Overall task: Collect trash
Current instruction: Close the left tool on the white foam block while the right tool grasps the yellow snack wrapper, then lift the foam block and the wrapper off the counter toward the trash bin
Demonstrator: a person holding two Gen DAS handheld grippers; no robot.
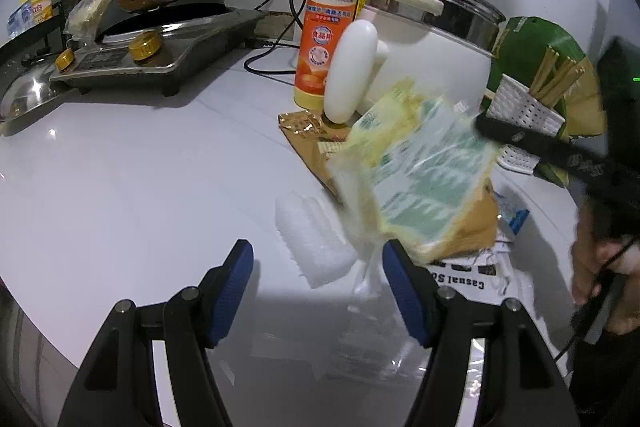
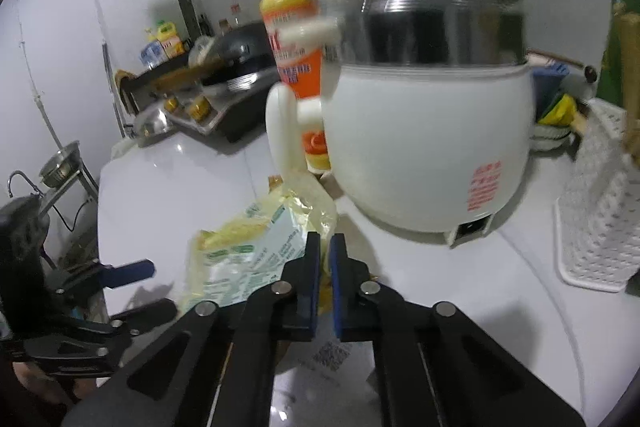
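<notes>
My right gripper (image 2: 325,247) is shut on a yellow-and-green plastic wrapper (image 2: 256,251) and holds it above the white counter. The wrapper also shows blurred in the left wrist view (image 1: 416,179), with the right gripper's black arm (image 1: 560,155) reaching in from the right. My left gripper (image 1: 318,259) is open and empty above the counter. Just beyond it lie a white foam piece (image 1: 312,243), a clear plastic bag (image 1: 368,327), a brown-gold packet (image 1: 304,127), brown cardboard (image 1: 472,223) and a printed paper (image 1: 460,277).
A white electric cooker (image 2: 424,147) with a glass lid stands close ahead, beside an orange detergent bottle (image 1: 328,27). A white chopstick basket (image 2: 596,219) is at the right. A gas stove with a black wok (image 1: 160,27) sits at the back left. The counter (image 1: 140,167) has a rounded front edge.
</notes>
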